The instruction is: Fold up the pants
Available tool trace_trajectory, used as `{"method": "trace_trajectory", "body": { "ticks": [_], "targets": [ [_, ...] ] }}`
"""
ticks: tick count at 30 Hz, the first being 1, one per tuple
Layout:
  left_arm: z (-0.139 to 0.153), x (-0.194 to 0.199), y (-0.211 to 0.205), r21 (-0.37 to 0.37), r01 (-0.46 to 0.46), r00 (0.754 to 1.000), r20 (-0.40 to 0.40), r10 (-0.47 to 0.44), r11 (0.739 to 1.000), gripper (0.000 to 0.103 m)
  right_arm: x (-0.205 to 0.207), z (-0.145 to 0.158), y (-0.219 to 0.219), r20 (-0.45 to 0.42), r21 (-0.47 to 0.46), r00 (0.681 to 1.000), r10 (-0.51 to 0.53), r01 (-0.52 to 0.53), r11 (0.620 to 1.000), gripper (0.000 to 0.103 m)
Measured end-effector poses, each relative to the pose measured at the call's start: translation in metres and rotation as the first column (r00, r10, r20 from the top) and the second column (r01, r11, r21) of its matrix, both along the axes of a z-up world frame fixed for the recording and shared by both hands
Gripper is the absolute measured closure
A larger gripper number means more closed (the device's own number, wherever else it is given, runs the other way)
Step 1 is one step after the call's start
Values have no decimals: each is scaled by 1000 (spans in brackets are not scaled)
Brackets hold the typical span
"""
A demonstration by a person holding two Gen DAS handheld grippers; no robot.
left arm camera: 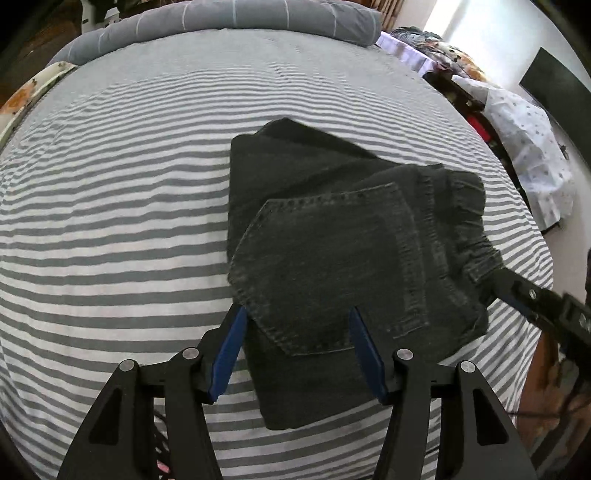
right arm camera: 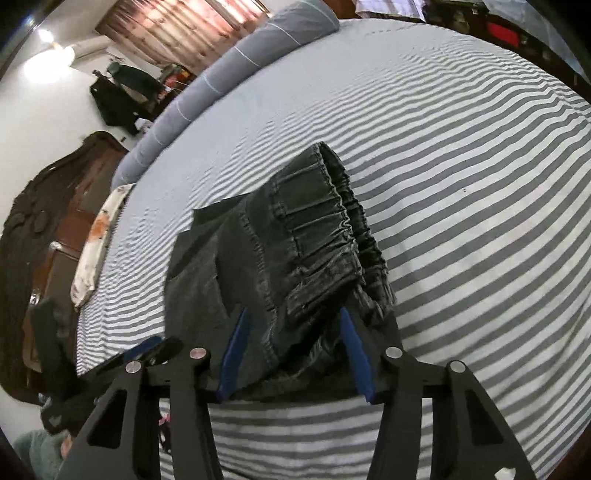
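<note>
Black denim pants (left arm camera: 332, 240) lie folded into a compact stack on the grey-and-white striped bed (left arm camera: 110, 221). My left gripper (left arm camera: 297, 312) is open just above the back pocket, its blue pads apart and clear of the cloth. My right gripper (left arm camera: 517, 291) reaches in at the elastic waistband on the stack's right edge. In the right wrist view the gathered waistband (right arm camera: 317, 236) runs between the right gripper's (right arm camera: 294, 312) spread pads, with no pinch visible. The left gripper's fingers (right arm camera: 147, 349) show at the left of that view.
A rolled grey blanket (left arm camera: 258, 14) lies along the far end of the bed. A patterned cloth (right arm camera: 96, 240) sits at the bed's left edge beside dark wooden furniture (right arm camera: 55, 221). A pale dotted cloth (left arm camera: 524, 147) is heaped past the right edge.
</note>
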State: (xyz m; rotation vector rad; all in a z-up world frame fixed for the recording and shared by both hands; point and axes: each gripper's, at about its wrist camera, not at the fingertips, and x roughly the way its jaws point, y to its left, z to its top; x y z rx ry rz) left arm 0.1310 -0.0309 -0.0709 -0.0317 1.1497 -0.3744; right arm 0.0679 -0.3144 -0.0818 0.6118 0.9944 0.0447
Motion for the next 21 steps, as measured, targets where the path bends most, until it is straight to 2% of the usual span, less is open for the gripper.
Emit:
{"method": "trace_trajectory", "body": {
  "ticks": [6, 7, 8, 9, 12, 16, 18, 21],
  "targets": [
    [-2, 2, -4, -4, 0, 1000, 5, 0, 1000, 44, 24, -18, -9, -46, 22, 997, -62, 63, 998, 57],
    [-2, 2, -3, -6, -1, 1000, 7, 1, 1000, 44, 27, -18, -10, -43, 25, 996, -73, 75, 997, 62],
    [-2, 2, -3, -6, -2, 1000, 8, 2, 1000, 44, 29, -17, -10, -49, 21, 996, -78, 79, 997, 80],
    [-1, 3, -2, -10, -4, 1000, 6, 4, 1000, 44, 30, -17, -11, -54, 13, 995, -83, 84, 996, 90],
    [6, 2, -1, -26, -4, 1000, 24, 5, 1000, 44, 23, -3, -10, -12, 9, 997, -79, 79, 997, 92],
    [14, 3, -2, -36, 11, 999, 49, -9, 999, 44, 0, 28, -3, 69, -84, 997, -45, 51, 995, 93],
    [13, 3, -4, -36, 27, 998, 52, -25, 999, 44, -9, 32, -3, 77, -112, 996, -54, 62, 992, 93],
    [2, 2, -11, 3, 56, 998, 31, -57, 998, 44, -15, 17, -5, 33, -182, 998, -54, 60, 981, 93]
  ]
}}
